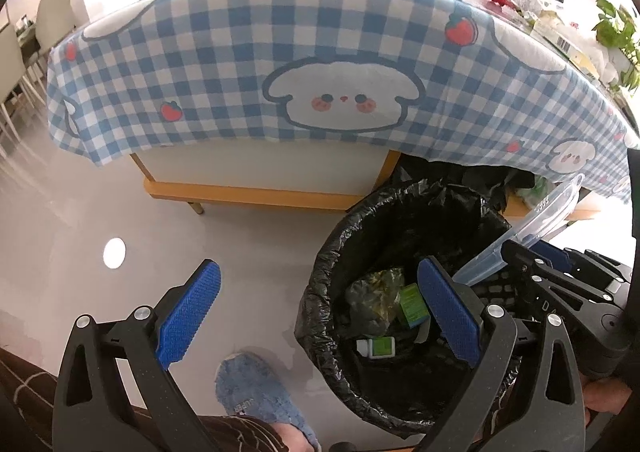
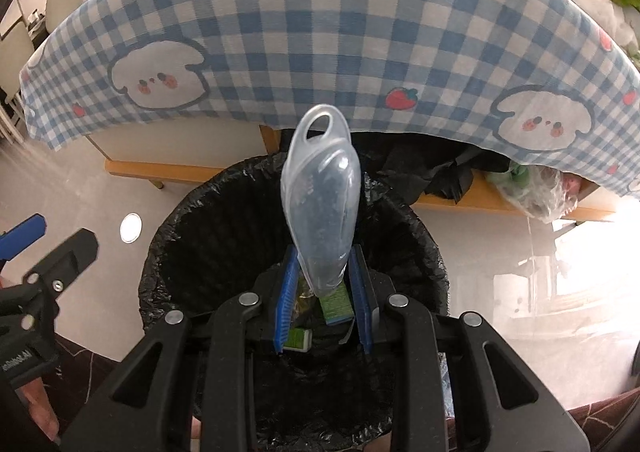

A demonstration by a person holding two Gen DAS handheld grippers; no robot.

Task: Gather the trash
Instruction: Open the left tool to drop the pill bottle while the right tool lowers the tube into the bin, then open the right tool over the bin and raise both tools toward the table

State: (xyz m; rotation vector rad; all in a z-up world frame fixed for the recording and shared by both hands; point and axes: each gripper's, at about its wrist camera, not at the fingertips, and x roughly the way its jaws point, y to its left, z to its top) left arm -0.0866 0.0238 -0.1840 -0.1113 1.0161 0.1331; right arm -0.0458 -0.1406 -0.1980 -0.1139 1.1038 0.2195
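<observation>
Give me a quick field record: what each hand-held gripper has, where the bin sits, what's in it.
right hand-held gripper: shut on clear plastic case, held above the bin
left hand-held gripper: open, empty, beside the bin
bin: black-lined, on the floor by the table
bin contents: green box, small green-and-white box, crumpled wrapper
tablecloth: blue check, hangs over the table edge behind the bin

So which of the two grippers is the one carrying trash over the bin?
The right gripper: its blue pads are closed on a clear plastic case held above the black-lined bin. The left gripper stands wide open with nothing between its fingers.
</observation>
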